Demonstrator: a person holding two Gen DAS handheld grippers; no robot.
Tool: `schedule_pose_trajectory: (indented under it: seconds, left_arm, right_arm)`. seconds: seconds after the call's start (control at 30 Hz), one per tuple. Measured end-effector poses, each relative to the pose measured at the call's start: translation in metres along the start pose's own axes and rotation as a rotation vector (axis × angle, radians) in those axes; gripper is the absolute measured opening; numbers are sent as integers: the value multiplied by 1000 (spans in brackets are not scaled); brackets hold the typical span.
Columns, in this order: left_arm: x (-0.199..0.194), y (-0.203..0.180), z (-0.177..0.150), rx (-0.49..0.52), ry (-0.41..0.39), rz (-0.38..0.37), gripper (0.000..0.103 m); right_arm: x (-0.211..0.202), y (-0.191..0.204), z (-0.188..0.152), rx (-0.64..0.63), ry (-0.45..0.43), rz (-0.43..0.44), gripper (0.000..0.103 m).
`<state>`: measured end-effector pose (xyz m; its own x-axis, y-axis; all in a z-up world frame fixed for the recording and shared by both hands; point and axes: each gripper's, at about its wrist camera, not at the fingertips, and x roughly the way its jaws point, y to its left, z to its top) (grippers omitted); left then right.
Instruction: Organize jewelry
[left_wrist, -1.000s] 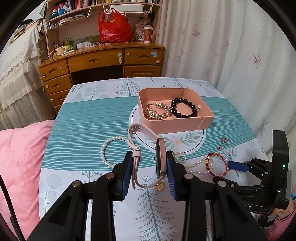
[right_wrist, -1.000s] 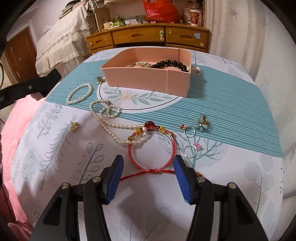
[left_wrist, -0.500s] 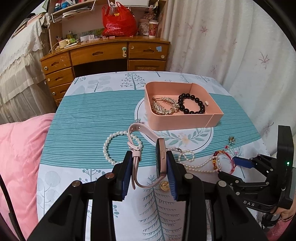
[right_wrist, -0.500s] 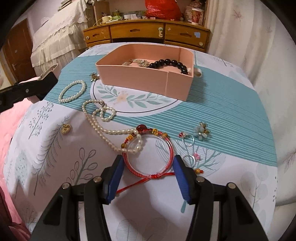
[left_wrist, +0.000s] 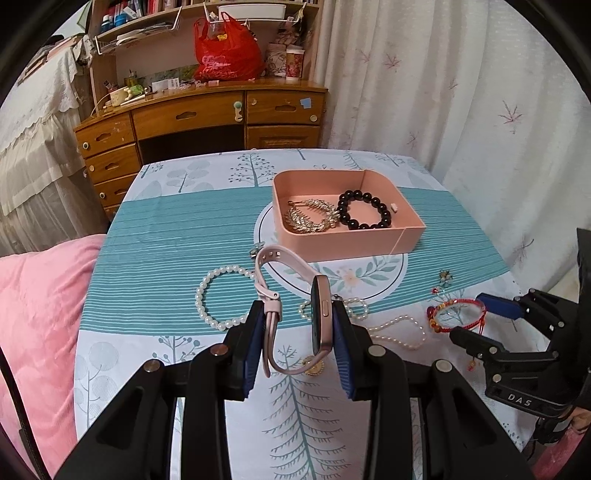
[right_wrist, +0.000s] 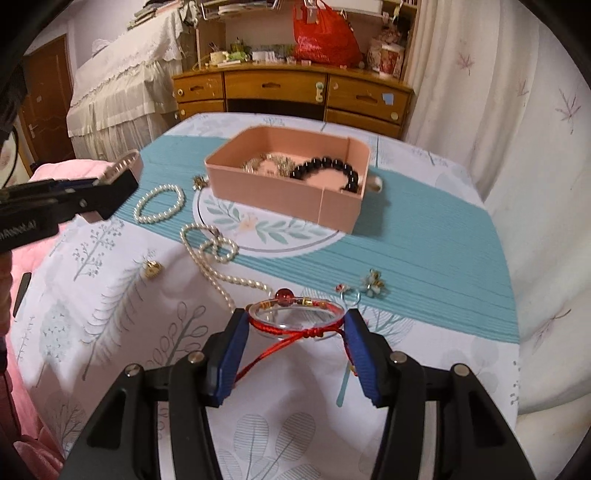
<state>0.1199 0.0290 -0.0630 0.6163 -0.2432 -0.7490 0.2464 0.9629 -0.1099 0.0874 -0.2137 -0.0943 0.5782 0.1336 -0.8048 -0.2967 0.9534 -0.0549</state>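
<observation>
1. Two grippers loaded at once. Left gripper (left_wrist: 297, 332) pinches a pink watch (left_wrist: 320, 317) by case and strap, held above the cloth, short of the pink tray (left_wrist: 369, 242).
2. Right gripper (right_wrist: 293, 341) has its pads against both sides of a red cord bangle (right_wrist: 295, 314); it appears lifted, near and right of the tray's front wall.
3. Step judged: carry phase, both pieces bound for the tray. Next move calls for clearing the front wall, then releasing over bare floor.
4. Tray already holds a black bead bracelet (left_wrist: 364, 209) and a gold leaf piece (left_wrist: 310, 218).
5. Materials: watch strap smooth, looped, flexible; bangle a clear rigid ring with knotted cord and trailing tail, which may snag.
6. In front of the tray remain a pearl bracelet (left_wrist: 218, 295) and a pearl strand (right_wrist: 218, 258), round, glossy.
</observation>
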Motion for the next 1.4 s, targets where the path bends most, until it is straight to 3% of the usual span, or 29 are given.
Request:
schedule_pose_trajectory:
  seconds: [0.27, 0.67, 0.9, 1.13, 1.2, 1.23, 1.3, 1.4]
  left_arm:
    - [-1, -7, 21, 22, -14, -34, 33]
    - [33, -27, 92, 81, -14, -106, 34]
    - [65, -23, 126, 28, -9, -130, 34]
    - [93, -13, 132, -17, 29, -150, 34]
    - [96, -13, 130, -3, 35, -136, 43]
    - [97, -14, 130, 3, 37, -119, 54]
    - [94, -14, 131, 6, 20, -92, 58]
    - [84, -12, 132, -8, -2, -121, 75]
  right_arm:
    - [-19, -4, 23, 7, -77, 8, 54]
    - [-13, -32, 87, 44, -158, 38, 54]
    - [8, -50, 124, 77, -171, 89, 54]
    - [31, -62, 140, 101, -152, 131, 54]
    - [38, -63, 139, 114, -143, 150, 55]
    - [41, -63, 138, 119, -140, 162, 55]
    - [46, -65, 137, 131, -124, 188, 55]
    - [42, -66, 137, 146, -125, 177, 55]
